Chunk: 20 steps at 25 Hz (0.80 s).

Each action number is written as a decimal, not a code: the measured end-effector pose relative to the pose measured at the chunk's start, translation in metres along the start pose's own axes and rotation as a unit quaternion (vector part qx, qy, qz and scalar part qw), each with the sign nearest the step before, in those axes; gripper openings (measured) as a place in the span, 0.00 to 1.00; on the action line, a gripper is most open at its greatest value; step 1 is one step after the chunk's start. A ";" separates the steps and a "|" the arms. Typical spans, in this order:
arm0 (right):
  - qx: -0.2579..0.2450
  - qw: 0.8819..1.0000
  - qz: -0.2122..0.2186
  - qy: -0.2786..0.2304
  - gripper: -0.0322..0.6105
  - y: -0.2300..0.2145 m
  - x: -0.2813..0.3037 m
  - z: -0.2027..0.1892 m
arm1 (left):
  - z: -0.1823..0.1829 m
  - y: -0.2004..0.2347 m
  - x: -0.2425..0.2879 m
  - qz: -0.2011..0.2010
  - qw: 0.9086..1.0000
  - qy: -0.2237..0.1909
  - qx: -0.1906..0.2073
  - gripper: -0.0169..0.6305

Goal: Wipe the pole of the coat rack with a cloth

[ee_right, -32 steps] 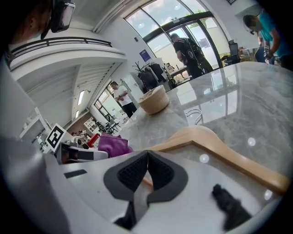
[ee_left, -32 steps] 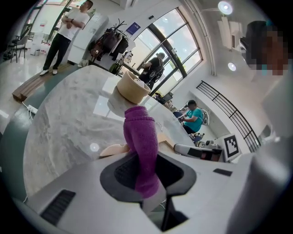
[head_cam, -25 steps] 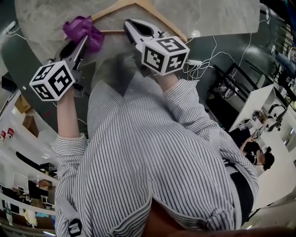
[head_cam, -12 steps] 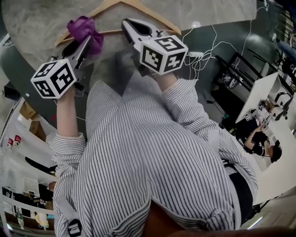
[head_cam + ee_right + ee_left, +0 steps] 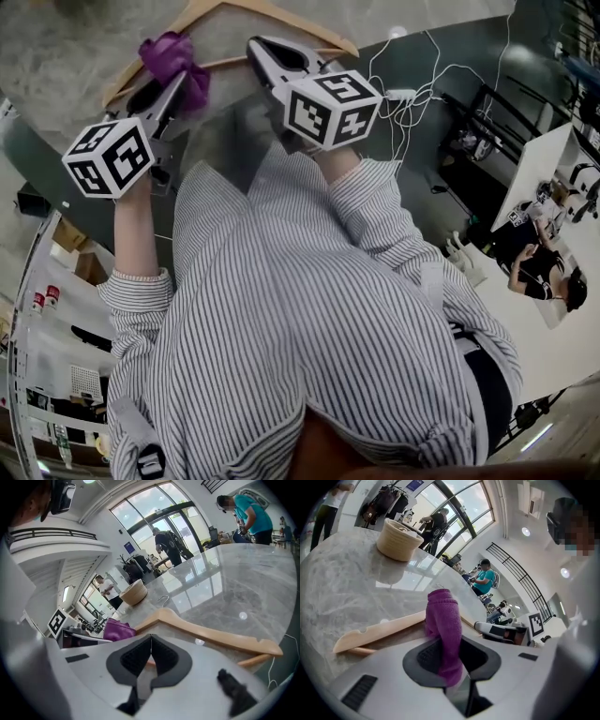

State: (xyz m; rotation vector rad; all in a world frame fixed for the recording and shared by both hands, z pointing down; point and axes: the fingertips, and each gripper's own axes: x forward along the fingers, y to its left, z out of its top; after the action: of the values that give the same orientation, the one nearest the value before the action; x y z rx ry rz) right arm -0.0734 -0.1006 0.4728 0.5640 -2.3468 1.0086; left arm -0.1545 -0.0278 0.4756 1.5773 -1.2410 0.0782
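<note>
My left gripper [image 5: 172,86] is shut on a purple cloth [image 5: 173,58], which hangs bunched from the jaws above a marble table [image 5: 66,47]. In the left gripper view the cloth [image 5: 443,620] stands up between the pads of the left gripper [image 5: 449,658]. A wooden hanger [image 5: 314,33] lies flat on the table under both grippers. My right gripper [image 5: 264,52] hovers over the hanger's bar, its jaws pressed together with nothing between them. The right gripper view shows the right gripper [image 5: 151,656], the hanger [image 5: 211,637] and the cloth [image 5: 117,630]. No coat rack pole is in view.
A woven basket [image 5: 397,538] stands farther back on the table, also seen as the basket [image 5: 132,592]. White cables [image 5: 412,94] trail over the dark floor to the right. People sit at a white desk [image 5: 539,272] at the far right.
Both grippers keep nearly the same place, the left still holding the cloth. The table and room have slid in the head view as the head turned.
</note>
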 end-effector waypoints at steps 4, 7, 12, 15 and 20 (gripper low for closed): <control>0.011 1.000 -0.011 -0.006 0.08 -0.011 -0.008 -0.001 | 0.001 -0.009 0.010 -0.009 1.000 0.015 0.012 0.18; 0.020 1.000 -0.020 -0.012 0.07 -0.022 -0.015 -0.001 | 0.002 -0.017 0.020 -0.016 0.999 0.026 0.020 0.18; 0.033 0.999 -0.032 -0.022 0.08 -0.031 -0.021 -0.002 | 0.002 -0.025 0.031 -0.028 0.998 0.040 0.029 0.18; 0.041 0.998 -0.039 -0.028 0.08 -0.038 -0.028 -0.003 | 0.001 -0.033 0.040 -0.036 0.997 0.051 0.037 0.18; 0.052 0.997 -0.051 -0.038 0.08 -0.049 -0.037 -0.006 | -0.002 -0.044 0.052 -0.049 0.995 0.066 0.050 0.18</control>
State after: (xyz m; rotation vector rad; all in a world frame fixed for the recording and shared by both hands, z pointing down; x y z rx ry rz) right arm -0.0158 -0.1213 0.4797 0.7660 -2.3142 1.0852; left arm -0.0976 -0.0663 0.4779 1.6892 -1.0692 0.1811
